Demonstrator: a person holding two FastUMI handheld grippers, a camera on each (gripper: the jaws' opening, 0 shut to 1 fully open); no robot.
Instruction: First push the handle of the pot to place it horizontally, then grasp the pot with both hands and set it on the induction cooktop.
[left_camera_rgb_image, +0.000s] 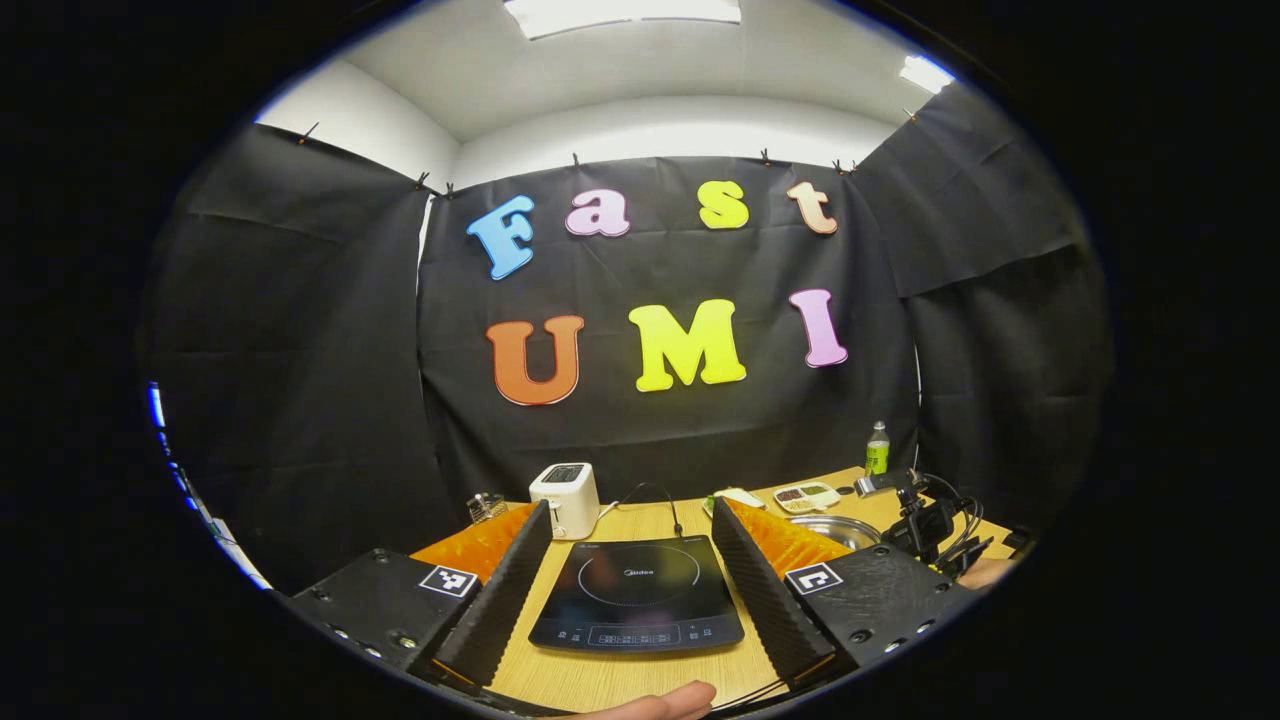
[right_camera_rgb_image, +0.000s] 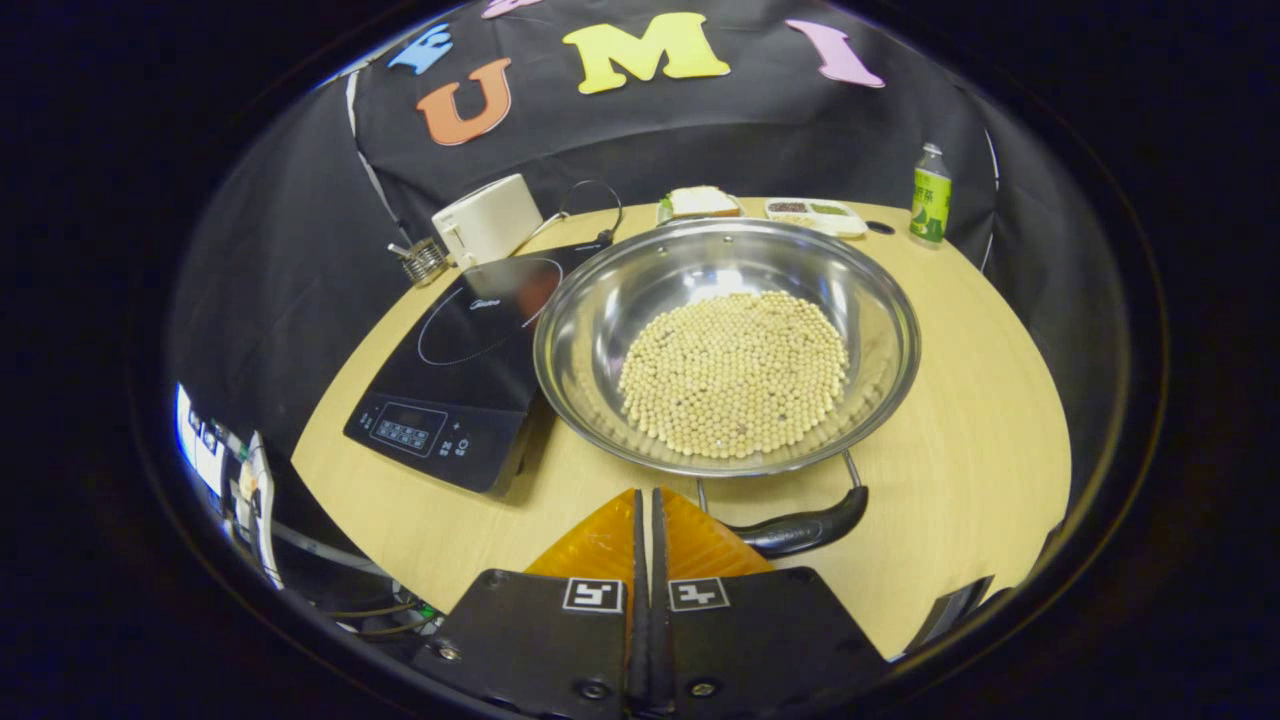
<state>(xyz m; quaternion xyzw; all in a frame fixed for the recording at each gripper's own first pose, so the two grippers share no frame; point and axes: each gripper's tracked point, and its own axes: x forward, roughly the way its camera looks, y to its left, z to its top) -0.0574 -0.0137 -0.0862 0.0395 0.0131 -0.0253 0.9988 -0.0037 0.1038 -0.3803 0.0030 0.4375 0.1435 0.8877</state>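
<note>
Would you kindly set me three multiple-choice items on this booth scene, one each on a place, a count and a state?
1. Where is the steel pot of pale beans?
A. centred on the cooktop
B. on the wooden table beside the black induction cooktop
C. on the toaster

2. How many green-labelled bottles stand at the table's far edge?
A. one
B. two
C. three

3. How do the right gripper fingers stand?
A. wide apart
B. closed together
C. clamped on the bottle

Answers: B, its base rests on wood at the cooktop's edge; A, a single bottle; B, the fingers meet, holding nothing, beside the pot's black handle.
</note>
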